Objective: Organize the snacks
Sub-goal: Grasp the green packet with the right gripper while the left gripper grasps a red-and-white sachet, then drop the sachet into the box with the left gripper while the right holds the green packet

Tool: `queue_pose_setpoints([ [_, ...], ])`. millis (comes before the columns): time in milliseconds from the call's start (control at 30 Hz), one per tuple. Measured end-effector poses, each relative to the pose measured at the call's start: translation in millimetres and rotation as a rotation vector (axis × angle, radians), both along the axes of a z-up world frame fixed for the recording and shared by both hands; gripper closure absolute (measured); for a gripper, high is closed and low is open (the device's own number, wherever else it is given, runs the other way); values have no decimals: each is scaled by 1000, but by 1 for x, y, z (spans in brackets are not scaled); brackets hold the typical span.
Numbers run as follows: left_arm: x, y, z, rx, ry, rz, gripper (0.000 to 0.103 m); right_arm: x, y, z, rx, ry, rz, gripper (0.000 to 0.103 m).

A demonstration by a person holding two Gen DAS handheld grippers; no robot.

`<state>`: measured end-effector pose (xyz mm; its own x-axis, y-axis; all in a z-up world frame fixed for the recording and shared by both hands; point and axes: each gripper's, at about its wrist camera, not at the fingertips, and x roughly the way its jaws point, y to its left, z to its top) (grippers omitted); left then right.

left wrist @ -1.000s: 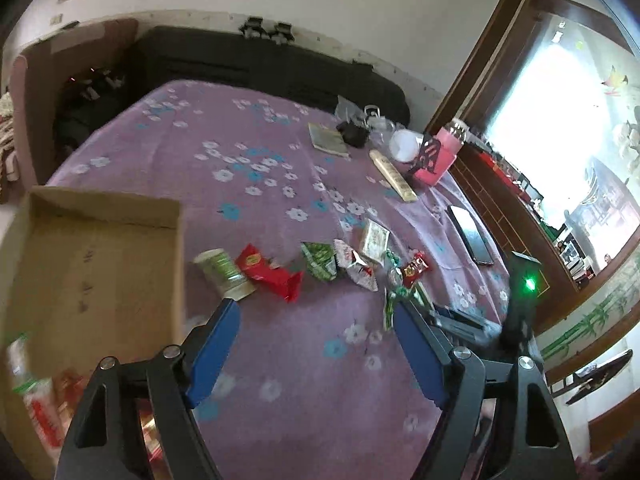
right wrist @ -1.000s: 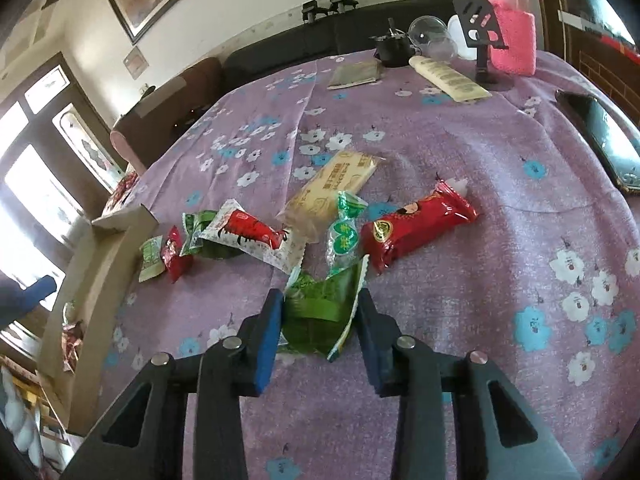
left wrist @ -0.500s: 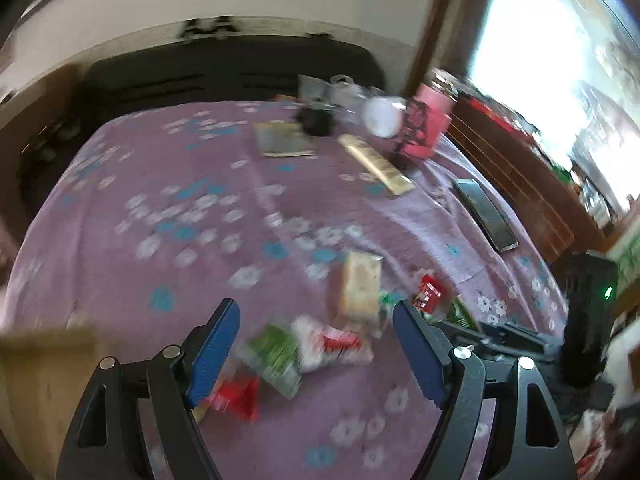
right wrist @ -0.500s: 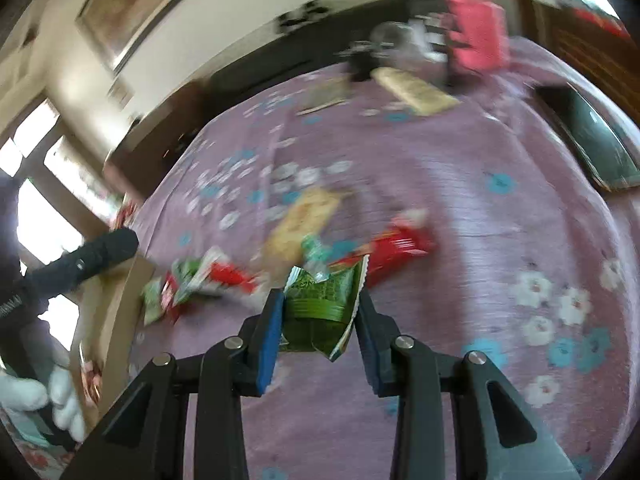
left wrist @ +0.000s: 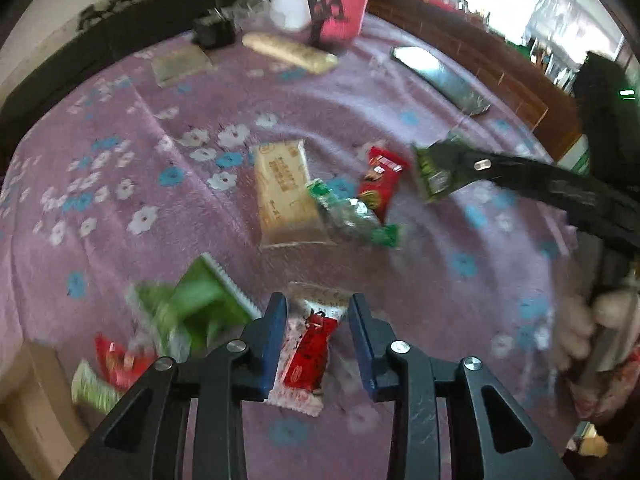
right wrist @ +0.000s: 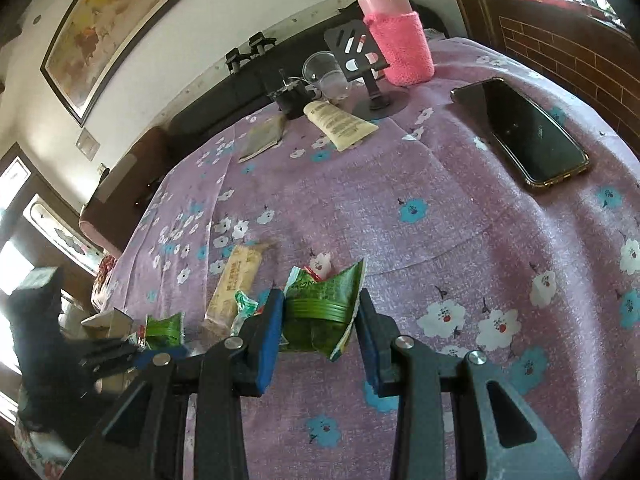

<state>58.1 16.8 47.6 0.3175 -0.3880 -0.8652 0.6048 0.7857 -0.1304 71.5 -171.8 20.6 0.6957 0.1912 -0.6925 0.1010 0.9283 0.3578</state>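
Observation:
Loose snack packets lie on the purple flowered tablecloth [left wrist: 120, 140]. My left gripper [left wrist: 319, 336] points down at a white-and-red packet [left wrist: 308, 354]. Its jaws are closing, and the packet sits between the blue pads, touching them. Green packets [left wrist: 200, 300] and a red one [left wrist: 120, 360] lie just left of it. A beige biscuit pack [left wrist: 284, 192], a red packet [left wrist: 380, 180] and a green-silver packet [left wrist: 352, 216] lie farther out. My right gripper [right wrist: 320, 312] is shut on a green packet [right wrist: 320, 308], lifted off the cloth. It also shows in the left wrist view as the right gripper [left wrist: 440, 168].
A cardboard box [left wrist: 24, 400] stands at the table's left edge. At the far side are a phone [right wrist: 524, 132], a pink bottle [right wrist: 396, 40], a black phone stand [right wrist: 360, 52], a cream tube [right wrist: 340, 124], a plastic cup [right wrist: 326, 72] and a flat sachet [right wrist: 264, 138].
My left gripper swung away from the box, came down over the white-and-red packet, and its jaws narrowed around it. My right gripper rose and shifted with the green packet still in it.

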Motion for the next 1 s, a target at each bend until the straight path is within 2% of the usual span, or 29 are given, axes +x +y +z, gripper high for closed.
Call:
queue_pose_setpoints([
  [67, -12, 7, 10, -25, -58, 34, 68, -2, 0, -1, 10, 6, 5, 69],
  [233, -28, 11, 10, 15, -164, 133, 30, -9, 3, 1, 7, -7, 12, 69],
  [333, -35, 0, 0, 78, -213, 118, 28, -13, 1, 3, 25, -6, 13, 69],
  [400, -38, -11, -11, 155, -232, 90, 29, -16, 4, 6, 13, -24, 18, 69],
  [433, -41, -15, -17, 193, -226, 84, 41, -17, 5, 7, 2, -29, 21, 69],
  [467, -42, -15, -19, 192, -212, 77, 50, -18, 8, 8, -11, -36, 25, 69],
  [500, -44, -13, -17, 164, -194, 76, 68, -18, 9, 8, -15, -40, 30, 69],
  [533, -44, -10, -18, 161, -171, 92, 80, -17, 9, 8, -16, -41, 32, 69],
  [633, -52, 4, -9, 106, -161, 149, 85, -17, 8, 8, -19, -46, 26, 69],
  [700, -60, 19, 3, 32, -146, 202, 91, -19, 8, 9, -21, -62, 19, 69],
  [767, -70, 37, 20, -51, -154, 258, 91, -22, 8, 10, -32, -81, 9, 69],
  [900, -100, 57, 55, -160, -235, 300, 92, -44, 8, 14, -65, -137, -60, 69],
  [1000, -120, 68, 76, -207, -290, 310, 92, -66, 6, 14, -24, -130, -96, 69],
])
